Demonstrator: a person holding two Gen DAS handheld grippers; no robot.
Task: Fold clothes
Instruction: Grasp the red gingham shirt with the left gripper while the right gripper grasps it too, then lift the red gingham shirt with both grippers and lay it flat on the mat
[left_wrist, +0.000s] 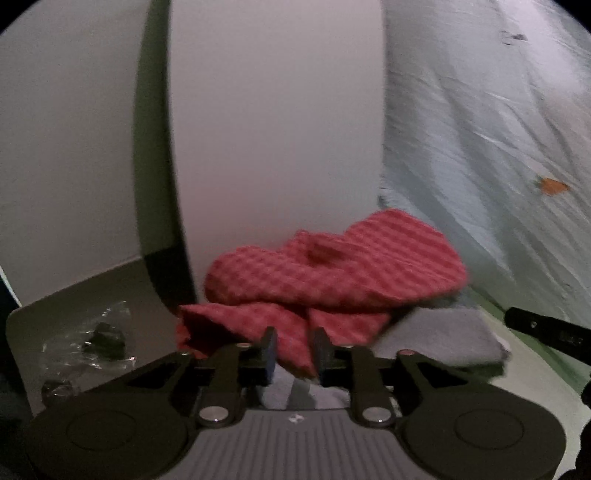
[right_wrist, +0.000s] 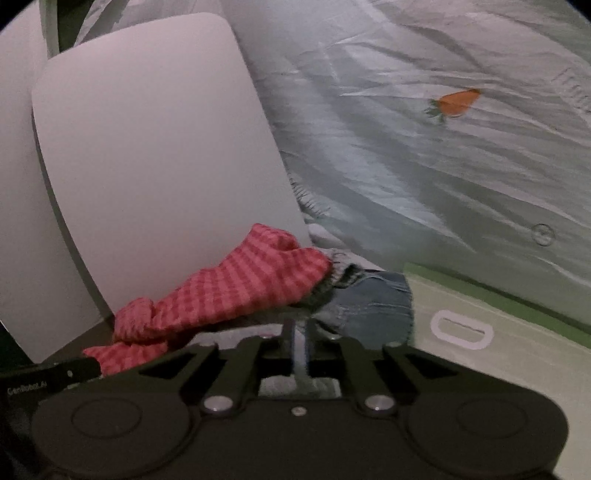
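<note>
A red checked garment (left_wrist: 332, 269) lies crumpled on a stack of folded clothes, against a white panel (left_wrist: 273, 129). My left gripper (left_wrist: 294, 349) stands with its jaws a little apart around a red fold of it. The garment also shows in the right wrist view (right_wrist: 236, 288), lying over a denim piece (right_wrist: 373, 302). My right gripper (right_wrist: 299, 343) has its jaws nearly together on a thin pale-blue cloth edge. A grey folded piece (left_wrist: 454, 339) lies under the red garment.
A pale wrinkled sheet with a carrot print (right_wrist: 458, 101) covers the far side. A pale green bin with a white handle slot (right_wrist: 461, 332) stands at the right. Crumpled clear plastic (left_wrist: 92, 339) lies on a white shelf at the left. The other gripper's arm (left_wrist: 546, 328) reaches in at the right.
</note>
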